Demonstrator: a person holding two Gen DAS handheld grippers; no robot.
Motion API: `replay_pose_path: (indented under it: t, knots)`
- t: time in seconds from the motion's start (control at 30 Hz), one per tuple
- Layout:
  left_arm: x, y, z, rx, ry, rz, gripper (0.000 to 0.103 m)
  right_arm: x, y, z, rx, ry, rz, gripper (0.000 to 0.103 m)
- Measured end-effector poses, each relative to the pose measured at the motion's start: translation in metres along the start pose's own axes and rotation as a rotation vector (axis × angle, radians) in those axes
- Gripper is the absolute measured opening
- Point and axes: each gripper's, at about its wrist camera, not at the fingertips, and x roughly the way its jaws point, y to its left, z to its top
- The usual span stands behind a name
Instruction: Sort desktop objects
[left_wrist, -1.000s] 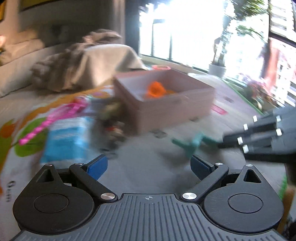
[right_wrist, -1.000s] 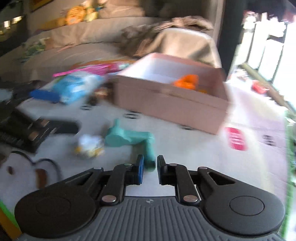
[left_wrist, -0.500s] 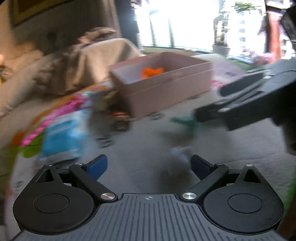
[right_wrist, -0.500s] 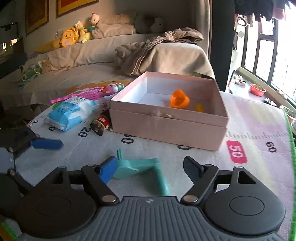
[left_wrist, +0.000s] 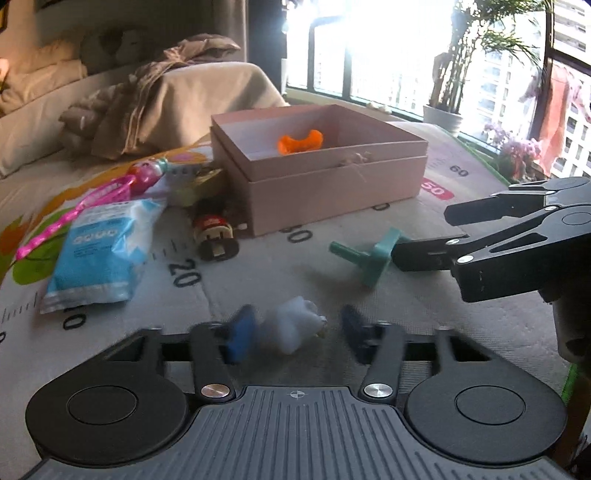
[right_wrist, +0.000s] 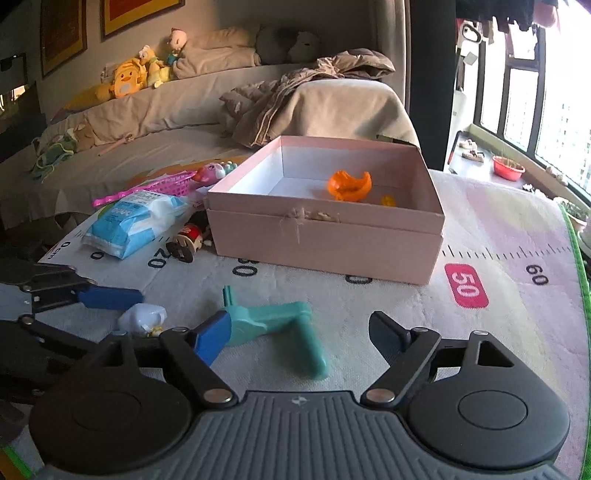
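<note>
Inside the far pink cardboard box (right_wrist: 325, 236): one orange toy (right_wrist: 349, 185). Two spread-open grippers, left (left_wrist: 295, 332) straddling one white crumpled wrapper (left_wrist: 295, 326), right (right_wrist: 299, 334) straddling one teal plastic L-shaped piece (right_wrist: 275, 325).

My left wrist view is flooded by daylight from the windows (left_wrist: 388, 48), which are blown out to white glare. The left gripper (left_wrist: 295, 334) fingertips and the small white object (left_wrist: 295, 326) between them are smeared with motion blur; everything farther off reads sharp. My right wrist view is dimmer and evenly lit, crisp throughout, with the sofa (right_wrist: 166, 107) in soft shade. Both pictures bow at the edges from the fisheye lens, and soft shadows fall on the mat (right_wrist: 498, 258).
</note>
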Motion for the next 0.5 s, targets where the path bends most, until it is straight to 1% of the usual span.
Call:
replay_pose_path:
  t: [0.27,0.33,0.37,0.4,0.5]
  knots:
    - [-0.008,0.009,-0.004,-0.01,0.016,0.032,0.045,0.026,0.011,0.003,0.045,0.057,0.073,0.086]
    - [-0.01,0.009,-0.005,-0.008,0.019,0.043,0.045,0.032,0.016,0.004,0.058,0.063,0.078,0.086]
    - [-0.011,0.009,-0.005,-0.008,0.021,0.047,0.045,0.033,0.018,0.005,0.048,0.057,0.073,0.082]
    - [-0.012,0.009,-0.006,-0.008,0.022,0.049,0.045,0.033,0.021,0.006,0.033,0.055,0.071,0.072]
    - [-0.017,0.005,-0.008,-0.003,0.023,0.048,0.045,0.025,0.026,0.005,-0.017,0.053,0.065,0.071]
